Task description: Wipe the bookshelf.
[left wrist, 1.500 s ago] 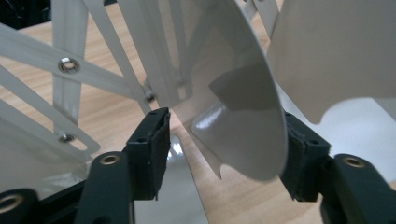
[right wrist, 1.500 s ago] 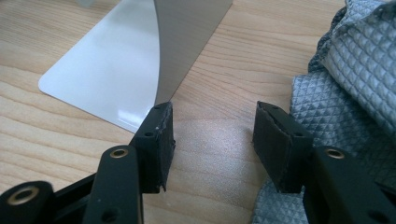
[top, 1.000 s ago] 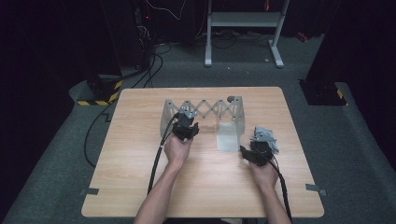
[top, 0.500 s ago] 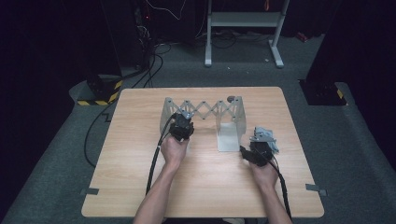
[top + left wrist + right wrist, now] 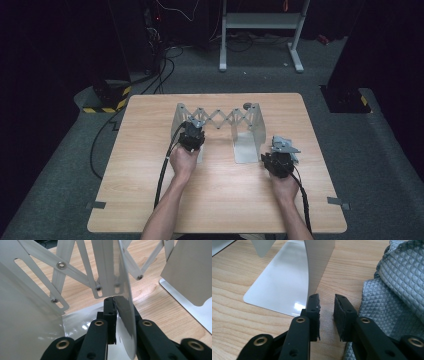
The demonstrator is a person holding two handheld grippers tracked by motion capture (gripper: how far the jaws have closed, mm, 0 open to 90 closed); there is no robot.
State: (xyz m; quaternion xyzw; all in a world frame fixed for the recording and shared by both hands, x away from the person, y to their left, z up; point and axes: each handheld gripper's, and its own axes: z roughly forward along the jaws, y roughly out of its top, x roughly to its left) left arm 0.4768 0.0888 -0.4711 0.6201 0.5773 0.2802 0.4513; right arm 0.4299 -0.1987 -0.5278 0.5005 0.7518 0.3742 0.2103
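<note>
The expandable metal rack (image 5: 218,125) is stood on the far middle of the wooden tabletop (image 5: 220,200), with bare wood left open toward the near edge. Its left end plate (image 5: 125,297) is clamped between the jaws of the left hand-held gripper (image 5: 192,136). The right hand-held gripper (image 5: 327,307) is held narrowly parted and low beside the right end plate (image 5: 319,262), next to a grey quilted cloth (image 5: 397,290).

One expanding rack (image 5: 218,120) — one grey cloth (image 5: 397,277).
</note>
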